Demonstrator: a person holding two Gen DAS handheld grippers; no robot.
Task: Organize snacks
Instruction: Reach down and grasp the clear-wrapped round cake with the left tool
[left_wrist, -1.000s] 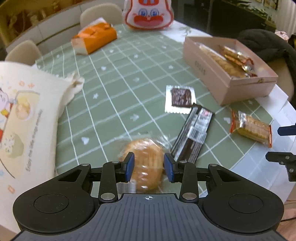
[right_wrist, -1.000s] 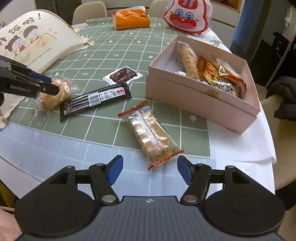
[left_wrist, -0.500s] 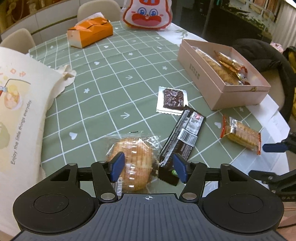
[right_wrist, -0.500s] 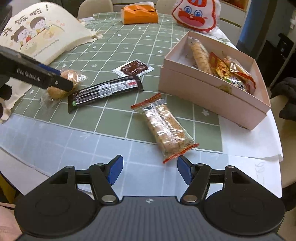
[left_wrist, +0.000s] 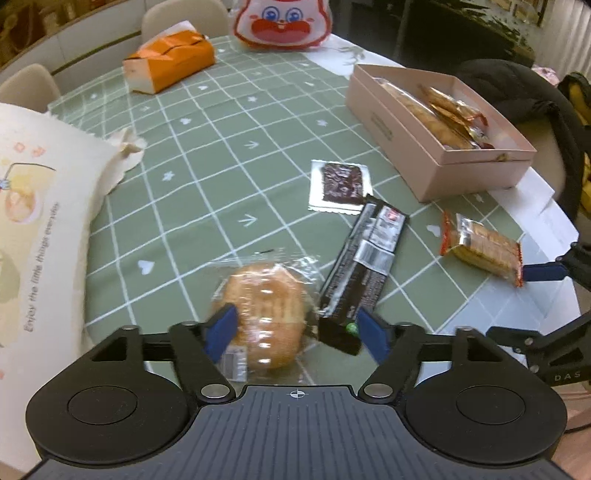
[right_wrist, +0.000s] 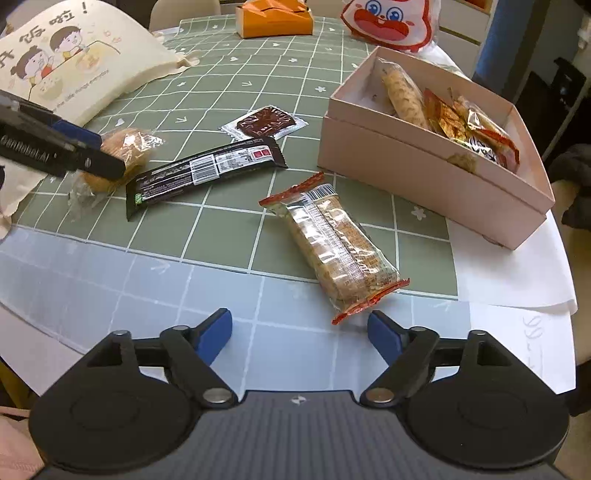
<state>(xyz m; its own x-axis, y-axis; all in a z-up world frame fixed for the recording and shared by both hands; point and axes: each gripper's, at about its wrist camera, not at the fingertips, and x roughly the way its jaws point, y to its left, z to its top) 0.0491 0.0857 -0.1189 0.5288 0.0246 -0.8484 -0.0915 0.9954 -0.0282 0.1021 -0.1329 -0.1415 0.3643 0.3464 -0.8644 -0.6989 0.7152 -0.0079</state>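
L gripper (left_wrist: 297, 330) jaws just opened wide, bun (left_wrist: 266, 310) & end of black bar (left_wrist: 364, 266) lie between, unpressed. R gripper (right_wrist: 300, 332) just widened, empty, cracker pack (right_wrist: 334, 243) just ahead nr table (right_wrist: 110, 280) front edge. Box (right_wrist: 424, 162) at right edge, snacks inside.

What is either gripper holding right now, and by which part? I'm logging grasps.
Nothing is held. The left gripper, whose jaws have just been opening, straddles the wrapped bun without pressing it. The right gripper, also just opening, is empty.
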